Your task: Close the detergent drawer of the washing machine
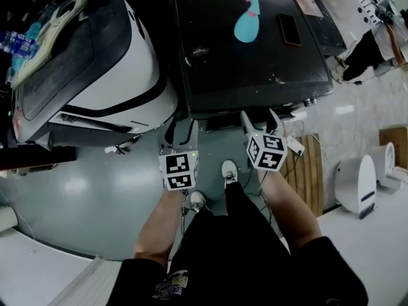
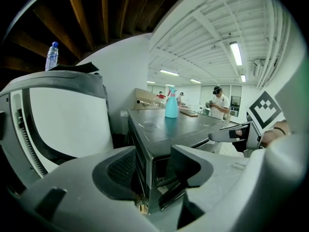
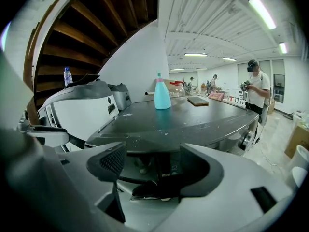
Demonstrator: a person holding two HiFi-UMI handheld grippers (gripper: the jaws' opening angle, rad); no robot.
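Note:
A dark washing machine (image 1: pixel 255 62) stands in front of me. Its detergent drawer (image 3: pixel 154 191) sticks out from the front just under the top, also visible in the left gripper view as a dark drawer (image 2: pixel 171 192) near the machine's corner. My left gripper (image 1: pixel 180 136) hangs in front of the machine's left corner, jaws apart with nothing between them (image 2: pixel 154 163). My right gripper (image 1: pixel 260 121) is held near the front edge, open and empty (image 3: pixel 154 161), with the drawer just beyond its jaws. Neither gripper touches the drawer.
A blue spray bottle (image 1: pixel 247 18) and a phone (image 1: pixel 289 29) lie on the machine's top. A white machine (image 1: pixel 102 69) with a water bottle (image 2: pixel 51 56) stands at the left. A wooden pallet (image 1: pixel 307 171) and a white appliance (image 1: pixel 357 183) are at the right. People stand far behind.

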